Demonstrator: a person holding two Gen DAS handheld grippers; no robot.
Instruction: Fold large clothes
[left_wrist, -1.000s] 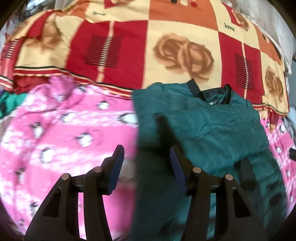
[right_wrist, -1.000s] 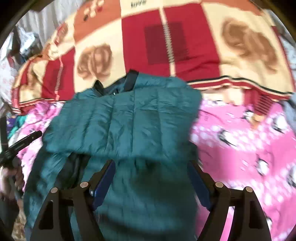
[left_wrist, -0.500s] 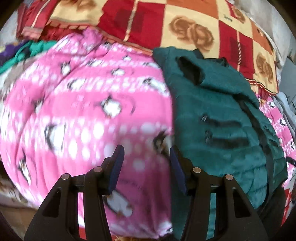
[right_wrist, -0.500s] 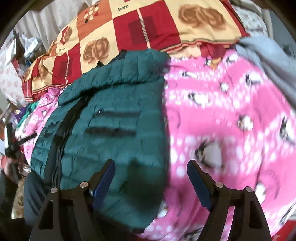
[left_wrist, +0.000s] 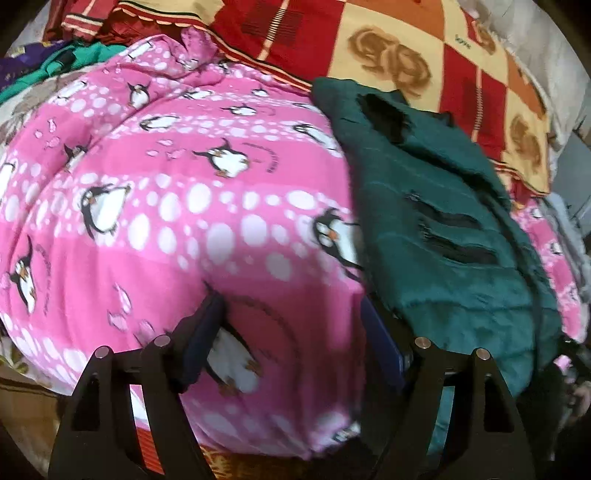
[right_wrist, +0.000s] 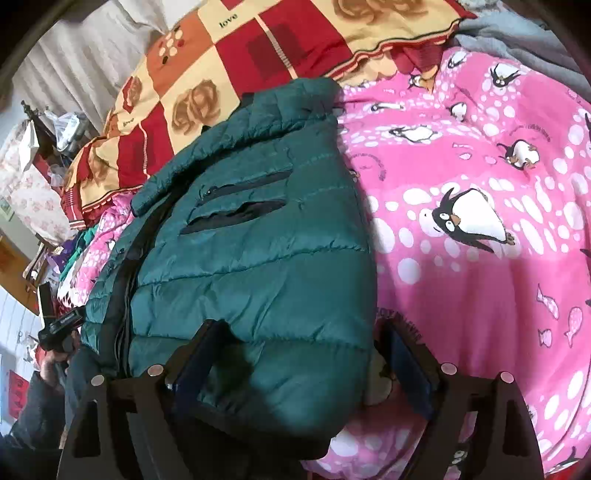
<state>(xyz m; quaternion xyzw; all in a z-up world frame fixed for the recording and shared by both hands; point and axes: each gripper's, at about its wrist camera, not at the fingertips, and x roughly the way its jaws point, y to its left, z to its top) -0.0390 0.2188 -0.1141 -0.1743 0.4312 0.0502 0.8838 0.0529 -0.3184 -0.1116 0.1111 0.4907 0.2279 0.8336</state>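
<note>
A teal puffer jacket (left_wrist: 443, 236) (right_wrist: 258, 236) lies folded lengthwise on a pink penguin blanket (left_wrist: 184, 221) (right_wrist: 480, 184), its two pocket slits facing up. My left gripper (left_wrist: 295, 332) hovers at the jacket's left lower edge. Its jaws are opening, with only pink blanket between them and the right finger (left_wrist: 380, 343) beside the jacket's hem. My right gripper (right_wrist: 303, 354) stands over the jacket's near right corner. Its jaws are also opening, and the hem lies loose between them with the pads off it.
A red, orange and cream rose-patterned quilt (left_wrist: 369, 48) (right_wrist: 258, 55) covers the far side of the bed. Grey cloth (right_wrist: 517, 33) lies at the far right. Green and purple clothes (left_wrist: 55, 62) are heaped at the far left. A hand holds the other gripper (right_wrist: 59, 325) at the left edge.
Both grippers have drawn back toward the near edge of the bed and sunk lower. The jacket now lies folded with its pockets up. Both pairs of jaws stand wider than before.
</note>
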